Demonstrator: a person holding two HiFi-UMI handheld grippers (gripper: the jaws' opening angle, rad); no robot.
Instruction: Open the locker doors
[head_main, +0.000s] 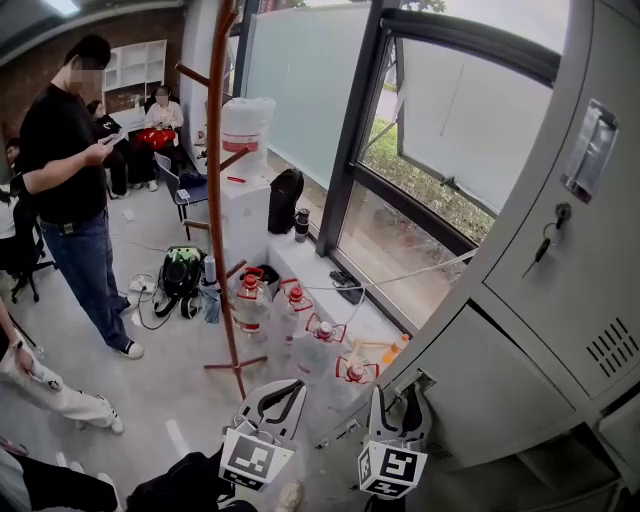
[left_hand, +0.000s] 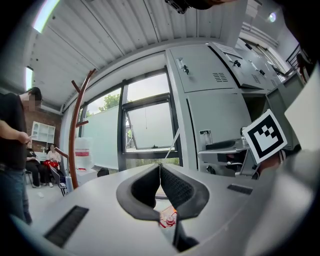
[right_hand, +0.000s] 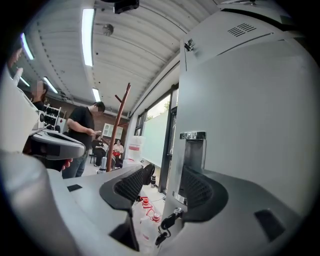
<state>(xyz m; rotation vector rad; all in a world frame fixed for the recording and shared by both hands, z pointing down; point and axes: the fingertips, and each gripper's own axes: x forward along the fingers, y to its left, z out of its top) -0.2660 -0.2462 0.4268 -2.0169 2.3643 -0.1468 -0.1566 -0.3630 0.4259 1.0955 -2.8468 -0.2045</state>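
Two grippers: left gripper (head_main: 280, 395), right gripper (head_main: 398, 396). Four bottles (head_main: 295, 300) near window. One coat rack (head_main: 218, 200). Two locker doors (head_main: 560, 250) right. One standing person (head_main: 65, 150) left, two seated far.

— What stands around the wooden coat stand (head_main: 222, 200)?
— Red-capped water jugs (head_main: 300, 318) at five o'clock. A person in black (head_main: 68, 160) stands at nine o'clock, a black bag (head_main: 285, 200) at three, the window (head_main: 440, 140) beyond

Left gripper (head_main: 283, 392) points level, jaws pressed together; right gripper (head_main: 400, 395) beside it, level, jaws spread wide.
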